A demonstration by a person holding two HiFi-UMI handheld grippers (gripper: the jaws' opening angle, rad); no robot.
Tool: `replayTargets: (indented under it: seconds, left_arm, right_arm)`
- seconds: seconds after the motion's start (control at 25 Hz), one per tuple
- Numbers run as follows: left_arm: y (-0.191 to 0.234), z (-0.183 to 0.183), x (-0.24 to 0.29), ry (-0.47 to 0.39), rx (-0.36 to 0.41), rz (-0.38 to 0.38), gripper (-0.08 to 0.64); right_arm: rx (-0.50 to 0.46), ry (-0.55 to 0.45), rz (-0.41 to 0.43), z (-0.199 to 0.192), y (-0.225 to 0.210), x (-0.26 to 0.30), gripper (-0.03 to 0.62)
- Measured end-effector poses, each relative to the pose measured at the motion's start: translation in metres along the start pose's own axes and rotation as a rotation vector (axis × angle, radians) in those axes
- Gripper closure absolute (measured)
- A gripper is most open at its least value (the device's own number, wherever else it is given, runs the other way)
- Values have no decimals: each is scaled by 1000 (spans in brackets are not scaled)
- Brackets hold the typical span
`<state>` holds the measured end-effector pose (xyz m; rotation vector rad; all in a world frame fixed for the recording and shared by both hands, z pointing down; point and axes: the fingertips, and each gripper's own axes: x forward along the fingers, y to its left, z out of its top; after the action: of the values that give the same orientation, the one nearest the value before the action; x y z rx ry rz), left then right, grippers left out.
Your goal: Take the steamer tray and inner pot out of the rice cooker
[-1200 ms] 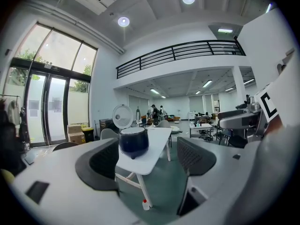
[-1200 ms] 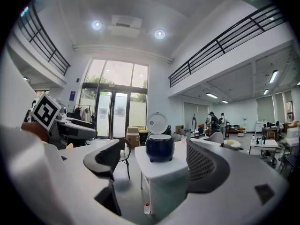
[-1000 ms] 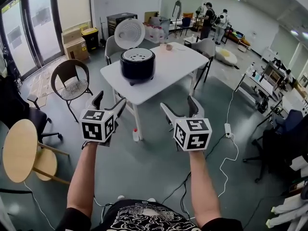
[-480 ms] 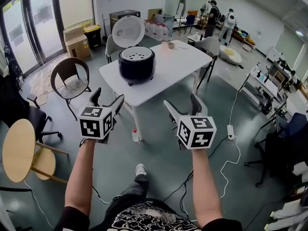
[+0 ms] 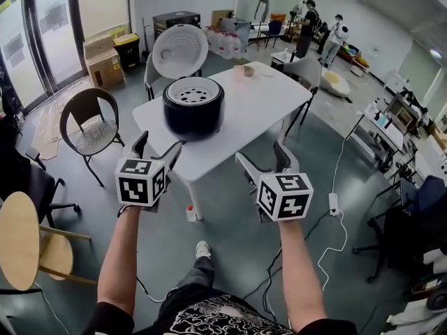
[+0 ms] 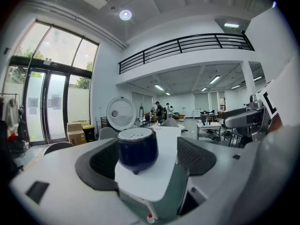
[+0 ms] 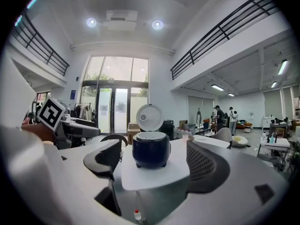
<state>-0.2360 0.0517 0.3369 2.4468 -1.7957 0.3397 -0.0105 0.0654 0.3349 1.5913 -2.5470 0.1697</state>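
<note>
A dark rice cooker point(image 5: 193, 106) stands on the near left part of a white table point(image 5: 241, 110), its round white lid point(image 5: 180, 51) raised behind it. A white perforated steamer tray point(image 5: 194, 92) fills its top. The cooker point(image 6: 137, 148) shows between the left gripper's jaws and the same cooker point(image 7: 151, 149) between the right one's. My left gripper point(image 5: 158, 150) is open and empty, short of the table's near corner. My right gripper point(image 5: 265, 160) is open and empty too, over the floor in front of the table.
A small cup point(image 5: 246, 70) sits at the table's far side. Grey chairs point(image 5: 302, 70) stand around it, a wicker chair point(image 5: 89, 121) to the left, a round wooden table point(image 5: 17, 239) at the near left. A small bottle point(image 5: 189, 213) stands by the table leg. Cables point(image 5: 328, 230) lie on the floor. People point(image 5: 306, 24) stand far back.
I have stepped closer: the table and cooker now look larger and nearer in the head view. Both grippers stay open and held out in front.
</note>
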Motion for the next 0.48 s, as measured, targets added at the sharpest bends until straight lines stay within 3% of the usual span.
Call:
replayTargets:
  seconds: [0.24,0.48]
  left_arm:
    - [67,38,136,1,-28,-15,179]
    - [126,66,216,2,-15,-7,179]
  right_arm:
    - [-31,19,7,45,-43,145,156]
    - [-47,22,25,72,-57,251,161]
